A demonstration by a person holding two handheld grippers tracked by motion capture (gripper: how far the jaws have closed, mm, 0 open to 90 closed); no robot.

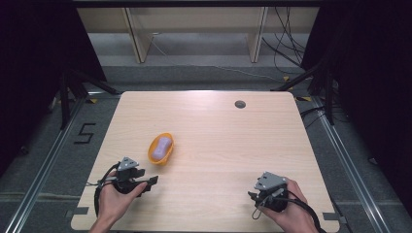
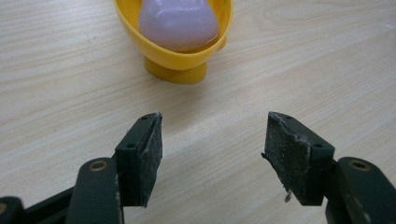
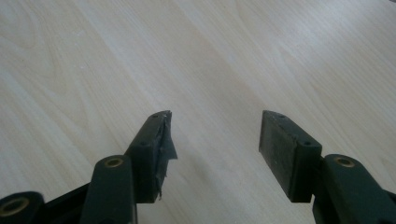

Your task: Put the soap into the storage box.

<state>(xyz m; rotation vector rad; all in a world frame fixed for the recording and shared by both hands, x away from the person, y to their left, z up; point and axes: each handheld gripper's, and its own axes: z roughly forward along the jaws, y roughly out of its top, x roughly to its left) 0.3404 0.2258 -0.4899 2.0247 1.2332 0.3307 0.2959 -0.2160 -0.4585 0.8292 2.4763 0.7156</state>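
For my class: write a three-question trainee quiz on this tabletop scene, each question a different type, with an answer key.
1. True or false: the pale purple object lies inside the yellow bowl.
2. Multiple choice: the left gripper is A) shut on the bowl, B) open, above bare table, short of the bowl, C) shut on nothing.
3. Fill in: the bowl sits nearer the person's ____ hand.

Key: 1 true. 2 B. 3 left; the right gripper, also open, faces bare wooden table.

Lilac lump (image 1: 161,147) in yellow bowl (image 1: 154,158)
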